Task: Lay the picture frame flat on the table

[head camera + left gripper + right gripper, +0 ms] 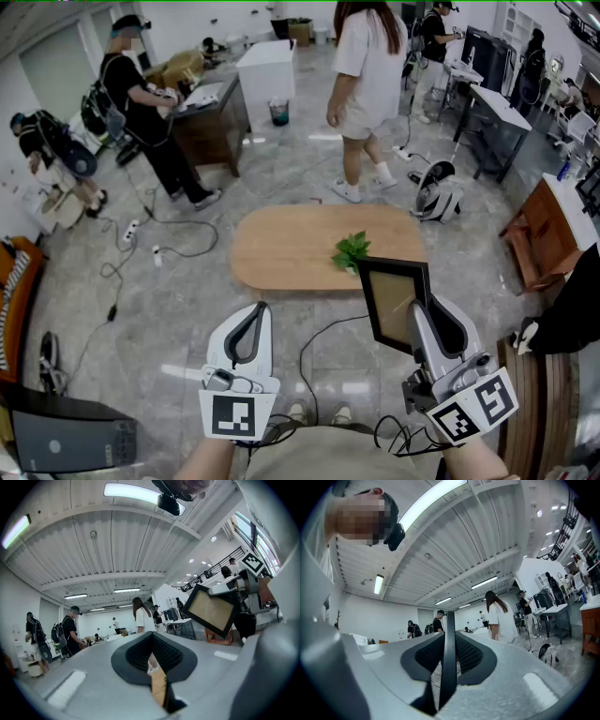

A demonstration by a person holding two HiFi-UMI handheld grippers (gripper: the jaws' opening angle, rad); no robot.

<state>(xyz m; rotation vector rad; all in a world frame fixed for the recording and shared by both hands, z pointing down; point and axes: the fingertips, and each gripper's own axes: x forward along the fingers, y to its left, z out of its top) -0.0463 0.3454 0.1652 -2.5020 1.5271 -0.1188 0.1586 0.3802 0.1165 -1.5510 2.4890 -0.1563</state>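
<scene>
A black picture frame with a tan backing is held upright in the air, near the oval wooden table's front right edge. My right gripper is shut on the frame's lower right part. In the right gripper view the frame shows edge-on as a thin black strip pinched between the pads. My left gripper hangs to the left of it, lower than the table's front edge, shut with nothing in it. The left gripper view shows its jaws closed together and the frame tilted at the upper right.
A small green plant sits on the table just beyond the frame. Several people stand or crouch around the room, one behind the table. A white machine, cables on the floor, desks and a wooden cabinet ring the space.
</scene>
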